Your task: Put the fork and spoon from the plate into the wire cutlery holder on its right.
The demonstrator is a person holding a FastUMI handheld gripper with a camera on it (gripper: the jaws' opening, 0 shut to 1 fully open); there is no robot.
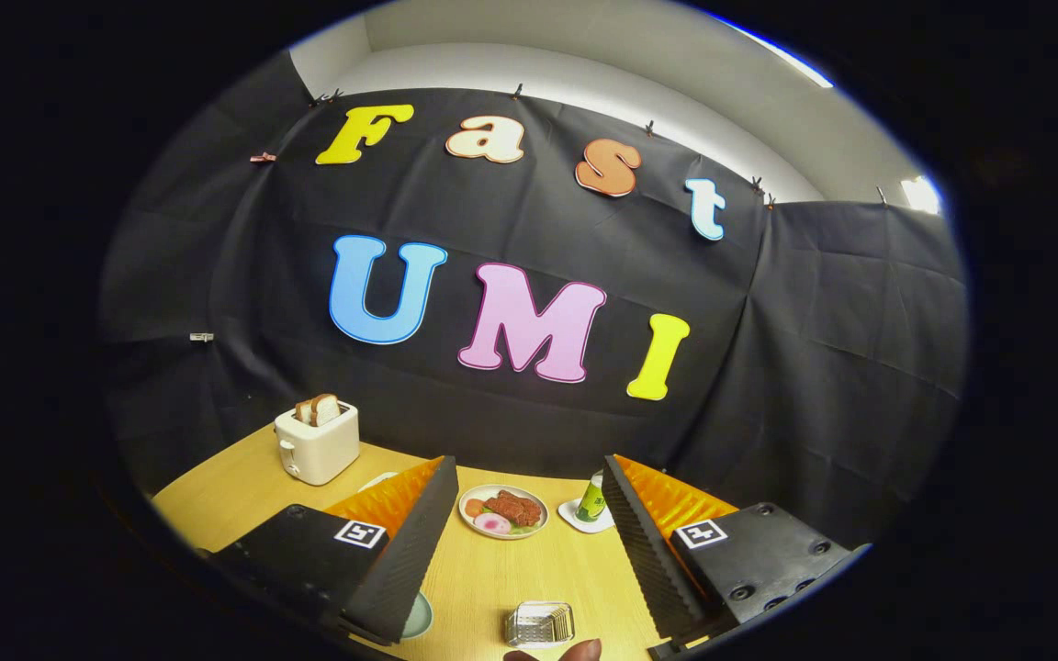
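Your gripper [529, 551] is wide apart, holding nothing, high over the table [511, 578]. The wire holder [539, 623] sits low between the fingers, nearer than the food plate [503, 510]. Fork and spoon can't be made out; tilt down first.

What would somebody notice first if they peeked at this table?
Probably the white toaster with bread slices poking out, standing on the wooden table beyond the claw's left finger. Then the plate of food between and beyond the open claw, with a green can on a saucer beside it. A wire basket sits nearer.
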